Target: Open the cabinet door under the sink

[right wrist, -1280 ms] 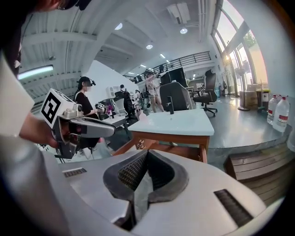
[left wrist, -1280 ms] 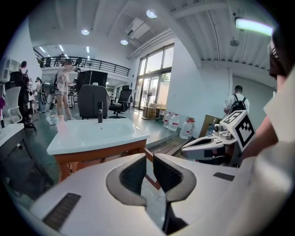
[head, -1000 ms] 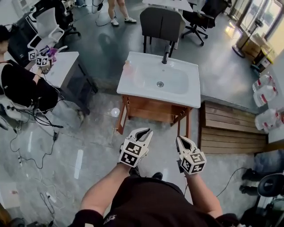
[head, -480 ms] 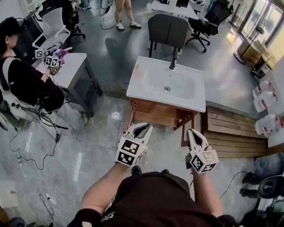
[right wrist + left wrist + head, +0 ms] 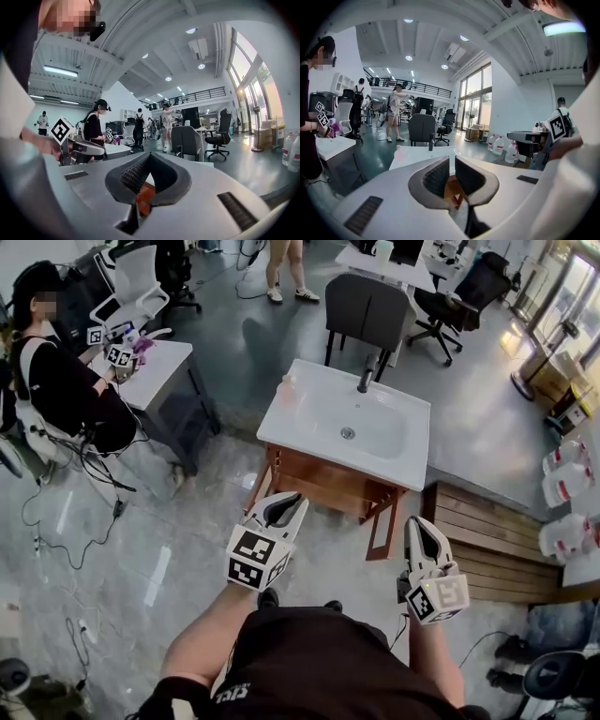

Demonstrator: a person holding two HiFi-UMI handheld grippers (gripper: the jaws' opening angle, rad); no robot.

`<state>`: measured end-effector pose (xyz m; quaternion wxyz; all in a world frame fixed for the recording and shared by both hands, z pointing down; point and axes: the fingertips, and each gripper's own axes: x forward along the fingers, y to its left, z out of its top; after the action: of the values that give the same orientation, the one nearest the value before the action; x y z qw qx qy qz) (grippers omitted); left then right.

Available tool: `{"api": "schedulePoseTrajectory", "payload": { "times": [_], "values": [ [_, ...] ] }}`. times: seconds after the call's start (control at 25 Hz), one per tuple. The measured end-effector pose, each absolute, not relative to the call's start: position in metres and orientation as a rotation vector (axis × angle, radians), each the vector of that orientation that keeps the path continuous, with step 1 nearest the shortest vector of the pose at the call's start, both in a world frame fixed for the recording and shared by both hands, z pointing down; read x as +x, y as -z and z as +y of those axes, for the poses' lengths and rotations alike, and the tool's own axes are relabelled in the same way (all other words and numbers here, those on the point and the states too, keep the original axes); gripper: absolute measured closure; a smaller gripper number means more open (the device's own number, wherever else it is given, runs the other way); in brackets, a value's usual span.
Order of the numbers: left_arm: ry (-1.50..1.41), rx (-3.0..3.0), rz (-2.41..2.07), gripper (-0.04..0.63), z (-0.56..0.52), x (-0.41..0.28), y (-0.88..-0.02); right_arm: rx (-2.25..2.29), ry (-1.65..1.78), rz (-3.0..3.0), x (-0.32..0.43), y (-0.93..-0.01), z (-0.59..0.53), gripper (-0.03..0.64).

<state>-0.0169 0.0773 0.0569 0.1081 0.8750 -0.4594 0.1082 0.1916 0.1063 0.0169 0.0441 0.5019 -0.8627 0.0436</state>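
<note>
A white sink (image 5: pixel 305 423) with a dark faucet (image 5: pixel 366 381) sits on a brown wooden cabinet (image 5: pixel 319 486) ahead of me. Both grippers hang in the air in front of the cabinet, well short of it and touching nothing. My left gripper (image 5: pixel 286 504) points at the cabinet's left side; its jaws stand slightly apart with nothing between them. My right gripper (image 5: pixel 419 527) is shut and empty, off the cabinet's right front leg. In the left gripper view the sink (image 5: pixel 410 154) lies beyond the left gripper (image 5: pixel 452 160). Wood (image 5: pixel 144 197) shows below the right gripper (image 5: pixel 149 156).
At the left a seated person works at a small white table (image 5: pixel 155 371). A grey chair (image 5: pixel 366 306) stands behind the sink. A wooden pallet (image 5: pixel 483 521) and water jugs (image 5: pixel 562 484) lie at the right. Cables (image 5: pixel 84 512) trail over the floor at the left.
Both grippers have risen and look larger in the head view, the left drifting left and the right drifting right. The head view now takes in more of the room behind the sink.
</note>
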Motion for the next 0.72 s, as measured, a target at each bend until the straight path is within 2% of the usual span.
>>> {"api": "schedulePoseTrajectory", "payload": {
  "times": [0.36,0.72],
  "values": [
    [-0.250,2.489,-1.553,0.545,0.099,0.024,-0.026,1.319,-0.164,-2.770,0.222,-0.016,0.126,0.604],
    [-0.238,2.545,-1.563,0.552,0.086,0.026,-0.011,1.316,-0.126,-2.845,0.202,0.016,0.115,0.605]
  ]
}}
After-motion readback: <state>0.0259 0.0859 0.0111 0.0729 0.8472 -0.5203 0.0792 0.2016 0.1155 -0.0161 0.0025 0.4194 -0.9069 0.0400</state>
